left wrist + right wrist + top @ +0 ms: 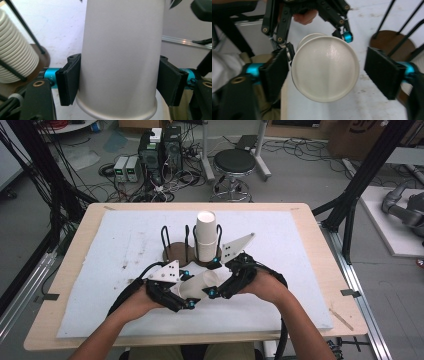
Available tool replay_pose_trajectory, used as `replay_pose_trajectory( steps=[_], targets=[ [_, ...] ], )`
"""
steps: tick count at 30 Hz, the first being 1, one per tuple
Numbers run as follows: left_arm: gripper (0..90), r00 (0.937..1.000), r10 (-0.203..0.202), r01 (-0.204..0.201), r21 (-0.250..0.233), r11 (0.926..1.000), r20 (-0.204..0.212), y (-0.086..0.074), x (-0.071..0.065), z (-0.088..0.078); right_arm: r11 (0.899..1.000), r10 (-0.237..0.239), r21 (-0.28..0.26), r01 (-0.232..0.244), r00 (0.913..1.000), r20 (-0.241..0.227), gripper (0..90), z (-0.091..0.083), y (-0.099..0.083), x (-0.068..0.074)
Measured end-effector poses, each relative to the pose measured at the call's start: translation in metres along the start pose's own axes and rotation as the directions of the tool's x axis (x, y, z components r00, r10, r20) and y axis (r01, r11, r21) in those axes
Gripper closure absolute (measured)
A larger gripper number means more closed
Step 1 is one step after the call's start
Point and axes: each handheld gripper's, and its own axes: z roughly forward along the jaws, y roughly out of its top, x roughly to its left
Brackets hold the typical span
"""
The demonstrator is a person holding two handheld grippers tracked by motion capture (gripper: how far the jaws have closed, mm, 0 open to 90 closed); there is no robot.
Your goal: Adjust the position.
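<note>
A white paper cup (pixel 200 284) lies on its side above the mat's front middle, between my two grippers. My left gripper (pixel 188 289) is shut on it: in the left gripper view both black pads (pixel 68 82) press the cup's (pixel 120 55) walls just above its rim. My right gripper (pixel 214 278) faces it from the other end. The cup's round bottom (pixel 325 67) sits between the right gripper's (pixel 332 72) jaws. The left pad (pixel 274 72) is close to the cup's edge and the right pad stands clear of it, so this gripper is open.
Behind the grippers stands a rack (pixel 175 251) with brown bases and black wire loops. An upright stack of white cups (pixel 206 235) sits in it. The white foam mat (pixel 125 245) covers most of the wooden table. Beyond the table are a stool (pixel 234 165) and cables.
</note>
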Motion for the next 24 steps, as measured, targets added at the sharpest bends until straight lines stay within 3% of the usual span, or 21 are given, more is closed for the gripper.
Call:
replay_pose_trajectory(
  steps=[5, 12, 15, 17, 21, 24],
  targets=[
    [27.8, 0.9998, 0.008, -0.008, 0.000, 1.0000, 0.016, 0.000, -0.001, 0.000, 1.000, -0.018, 0.016, 0.019, 0.9995, -0.026, 34.1, 0.002, 0.000, 0.002],
    [25.9, 0.9998, -0.001, 0.002, -0.019, 0.9998, 0.020, 0.000, -0.002, -0.001, 1.000, -0.016, -0.003, 0.015, 0.9994, -0.032, 35.3, 0.000, 0.000, 0.004],
    [23.1, 0.9998, -0.015, 0.016, -0.050, 0.9986, 0.016, -0.002, -0.003, 0.000, 1.000, -0.014, -0.007, 0.014, 0.9993, -0.034, 35.2, -0.001, 0.000, 0.005],
    [15.6, 0.9992, -0.040, 0.040, -0.087, 0.9954, 0.004, -0.005, -0.003, 0.000, 1.000, -0.011, -0.018, 0.011, 0.9993, -0.036, 35.2, -0.003, 0.000, 0.005],
    [14.8, 0.9977, -0.067, 0.066, -0.172, 0.9829, -0.002, -0.015, -0.003, -0.006, 0.999, 0.006, -0.052, -0.008, 0.9994, -0.034, 35.2, -0.009, -0.003, 0.005],
    [14.8, 0.9961, -0.085, 0.078, -0.243, 0.9668, -0.022, -0.022, -0.003, -0.011, 0.996, 0.034, -0.084, -0.036, 0.9991, -0.028, 35.2, -0.014, -0.008, 0.004]
  ],
)
